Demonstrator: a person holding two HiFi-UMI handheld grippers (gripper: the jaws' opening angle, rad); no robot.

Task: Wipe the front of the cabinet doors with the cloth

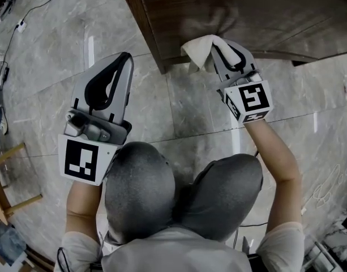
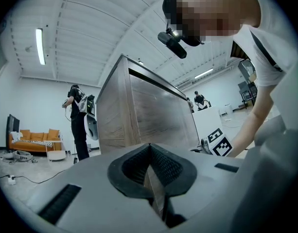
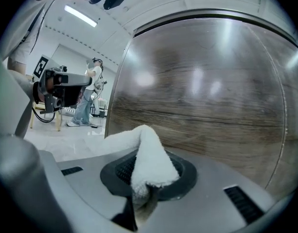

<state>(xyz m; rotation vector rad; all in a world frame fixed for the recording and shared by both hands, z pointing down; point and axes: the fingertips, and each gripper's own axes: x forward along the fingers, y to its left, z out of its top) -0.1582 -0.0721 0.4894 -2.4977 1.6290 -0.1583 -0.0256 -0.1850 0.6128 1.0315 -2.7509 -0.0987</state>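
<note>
Right tongs (image 3: 145,192) pinch fluffy white cloth (image 3: 149,154) near glossy wood-grain door (image 3: 207,96).

Cabinet cropped, cloth end pinched out of sight

In the head view the cabinet (image 1: 218,16) runs off the top edge, so only its lower corner shows. The lower end of the cloth (image 3: 149,161) disappears between the jaws of the right hand-held gripper (image 3: 145,191). Whether the cloth touches the wood cannot be told. That gripper and the left hand-held gripper (image 1: 125,58) hide the hands holding them.
</note>
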